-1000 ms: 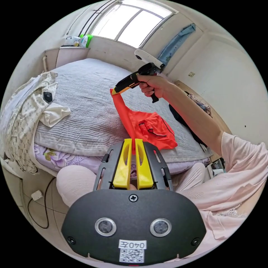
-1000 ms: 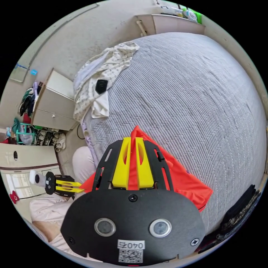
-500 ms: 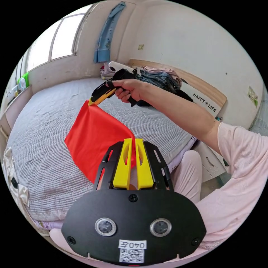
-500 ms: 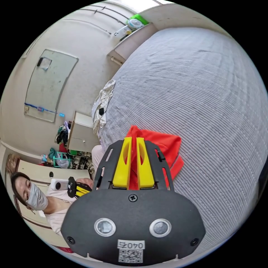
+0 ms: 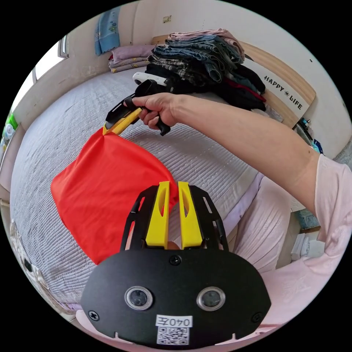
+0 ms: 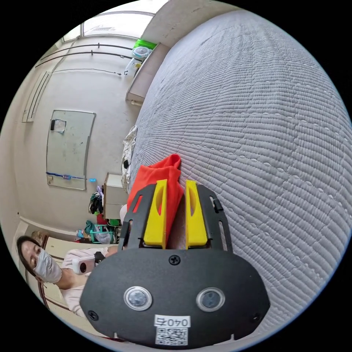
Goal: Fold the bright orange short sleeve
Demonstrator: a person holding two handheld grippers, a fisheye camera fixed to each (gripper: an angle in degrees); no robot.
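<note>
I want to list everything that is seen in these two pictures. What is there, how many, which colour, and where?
orange short sleeve: one, bright orange, lifted over the bed between both tools
bed quilt: one, grey, under the garment
stack of folded clothes: one, mostly dark and blue, at the bed's head
headboard: one, wooden, behind the stack
towel: one, blue, on the wall
whiteboard: one, pale, on the wall
cabinet: one, light, beside the bed
right tool: yellow jaws, at the garment's upper corner
left tool: yellow jaws, at its near edge
hand: one, holding the right tool
</note>
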